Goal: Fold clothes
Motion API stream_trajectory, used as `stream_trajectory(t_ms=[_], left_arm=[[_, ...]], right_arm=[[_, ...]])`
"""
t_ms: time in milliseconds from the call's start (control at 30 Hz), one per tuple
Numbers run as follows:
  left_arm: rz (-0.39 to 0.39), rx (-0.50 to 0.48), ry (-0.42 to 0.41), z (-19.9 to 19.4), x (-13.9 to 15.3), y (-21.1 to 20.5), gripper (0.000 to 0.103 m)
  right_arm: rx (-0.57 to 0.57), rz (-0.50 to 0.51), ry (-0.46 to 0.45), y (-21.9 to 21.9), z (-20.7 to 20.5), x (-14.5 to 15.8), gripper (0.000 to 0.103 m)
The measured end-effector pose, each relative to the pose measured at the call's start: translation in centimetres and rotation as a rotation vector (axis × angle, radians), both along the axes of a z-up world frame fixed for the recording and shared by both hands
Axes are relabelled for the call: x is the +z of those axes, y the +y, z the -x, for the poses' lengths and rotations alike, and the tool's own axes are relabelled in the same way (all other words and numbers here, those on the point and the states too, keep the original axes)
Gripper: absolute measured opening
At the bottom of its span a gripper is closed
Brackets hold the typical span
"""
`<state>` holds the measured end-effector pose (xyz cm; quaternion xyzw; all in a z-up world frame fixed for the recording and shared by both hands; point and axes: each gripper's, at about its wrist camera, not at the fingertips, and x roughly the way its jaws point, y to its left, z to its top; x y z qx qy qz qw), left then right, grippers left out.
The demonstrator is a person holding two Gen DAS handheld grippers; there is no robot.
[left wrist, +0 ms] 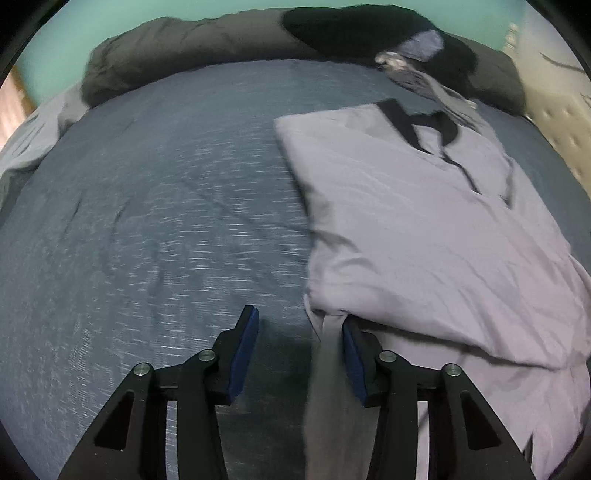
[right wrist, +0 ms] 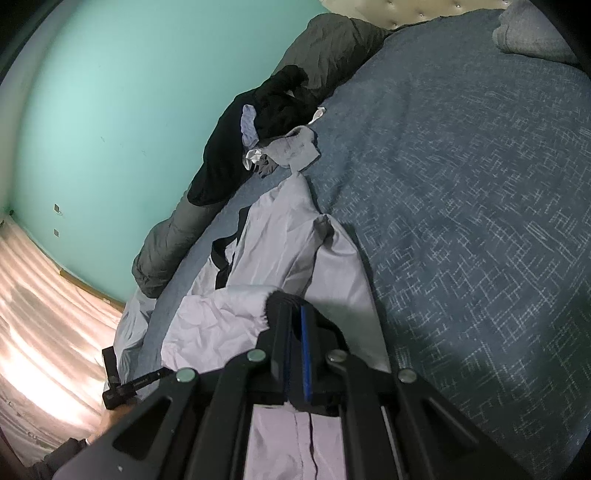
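On the blue bedspread point(left wrist: 147, 221), the left claw point(left wrist: 301, 328) angles down half-open — the right claw point(right wrist: 291, 314) pinches the lilac garment point(left wrist: 424, 229).

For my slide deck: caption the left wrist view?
Open left hand-held gripper straddles a light shirt edge on the blue bedspread.

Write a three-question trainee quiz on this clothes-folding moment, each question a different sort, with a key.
1. True or false: the right gripper is clamped shut on the pale shirt.
2. Multiple choice: the black garment lies on A) the floor, B) the grey duvet, C) the pale shirt.
3. Fill in: the left gripper is ____, with a strip of the shirt hanging between its fingers.

Key: 1 true; 2 B; 3 open.
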<state>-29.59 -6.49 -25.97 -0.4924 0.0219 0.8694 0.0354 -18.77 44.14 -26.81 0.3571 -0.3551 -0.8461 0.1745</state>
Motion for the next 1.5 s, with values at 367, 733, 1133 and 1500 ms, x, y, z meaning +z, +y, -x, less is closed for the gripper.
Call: stream_trajectory(t_ms=[367,733,1133,1500], left_arm=[[-0.131,0.178,-0.018,-0.7,-1.7,-4.4,0.045],[-0.102,-0.001,0.06,-3.2,2.0,-3.2,0.045],[0.013,-0.044,0.009,-1.2,-0.3,-3.2,0.045],[0.059,-0.138,0.051,1.2,-0.6,0.0,0.003]], right_arm=[[0.032,-0.026,-0.014,-1.2,0.2,-0.5,0.004],[0.061,-0.01,-0.046,-1.6,0.6,-1.3,0.004],[0.057,-0.002,-0.052,-1.5,0.5,-1.5,0.004],[0.069,0.0,-0.06,-1.7,0.5,-1.7,0.004]])
